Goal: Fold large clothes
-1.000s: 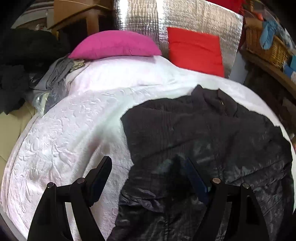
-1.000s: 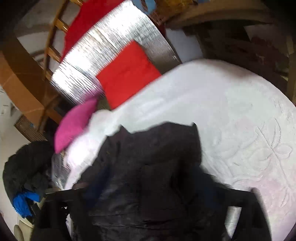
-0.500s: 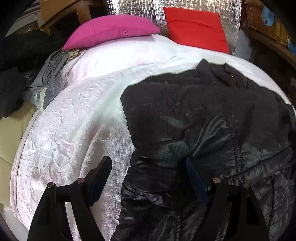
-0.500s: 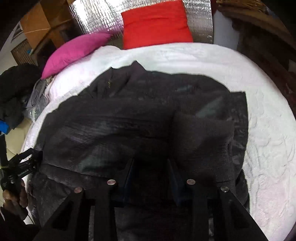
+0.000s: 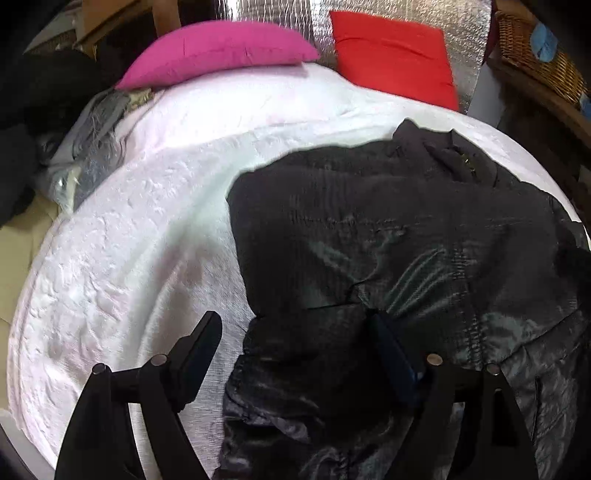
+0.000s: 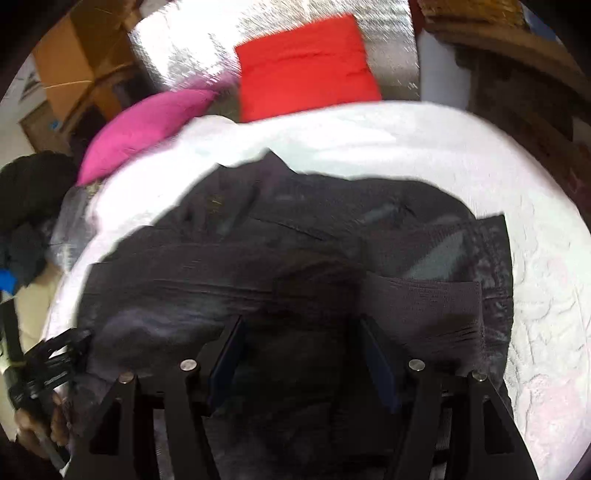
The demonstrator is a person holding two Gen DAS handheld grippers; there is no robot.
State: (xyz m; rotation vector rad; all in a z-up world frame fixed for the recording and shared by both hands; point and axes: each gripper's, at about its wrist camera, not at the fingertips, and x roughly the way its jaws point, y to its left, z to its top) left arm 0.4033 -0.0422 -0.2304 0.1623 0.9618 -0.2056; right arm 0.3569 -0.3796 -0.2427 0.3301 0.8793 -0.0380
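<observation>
A large black jacket (image 5: 388, 229) lies spread on a white quilted bed (image 5: 129, 240), collar toward the pillows, with one sleeve folded across its body. My left gripper (image 5: 295, 332) is open and hovers over the jacket's near left edge. In the right wrist view the same jacket (image 6: 295, 240) fills the middle, and a ribbed cuff (image 6: 424, 306) lies on its right side. My right gripper (image 6: 303, 343) is open just above the jacket, holding nothing. The left gripper also shows in the right wrist view (image 6: 62, 350) at the jacket's left edge.
A pink pillow (image 5: 218, 48) and a red pillow (image 5: 391, 51) lean on a silver foil panel (image 5: 280, 18) at the bed's head. Dark and grey clothes (image 5: 88, 147) are piled off the bed's left side. A wicker basket (image 5: 535, 62) stands on a wooden shelf at the right.
My right gripper has opened from nearly shut and let go of the jacket fabric. The left gripper stays open and has shifted only a little over the jacket's edge.
</observation>
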